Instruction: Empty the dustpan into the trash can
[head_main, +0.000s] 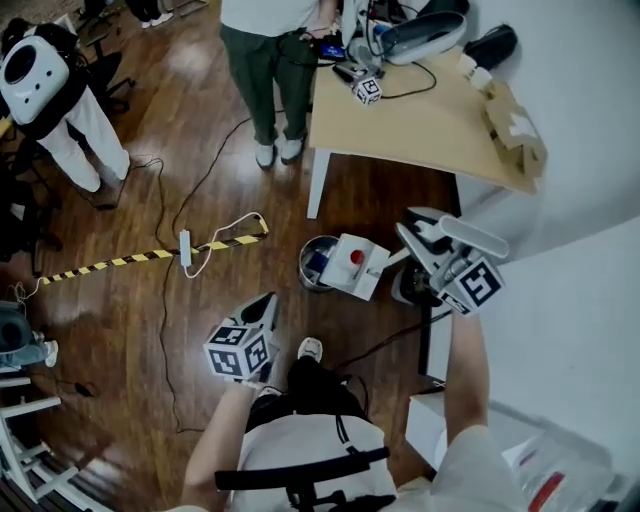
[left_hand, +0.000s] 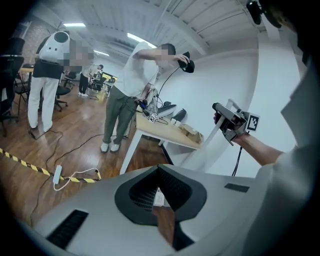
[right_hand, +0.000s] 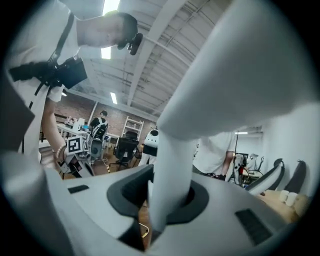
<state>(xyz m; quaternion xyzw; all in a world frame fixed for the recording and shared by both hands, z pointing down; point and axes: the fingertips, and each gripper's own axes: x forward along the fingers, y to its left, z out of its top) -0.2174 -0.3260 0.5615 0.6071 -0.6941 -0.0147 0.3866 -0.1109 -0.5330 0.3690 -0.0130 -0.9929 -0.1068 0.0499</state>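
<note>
Head view shows the right gripper (head_main: 410, 238) right of center, with its jaws closed firmly on the white handle (right_hand: 172, 170) of the dustpan (head_main: 352, 265). The dustpan overlaps the right edge of the trash can (head_main: 312, 268), below the table (head_main: 420, 130). At lower center, the left gripper (head_main: 265, 310) has its jaws together and holds nothing.
</note>
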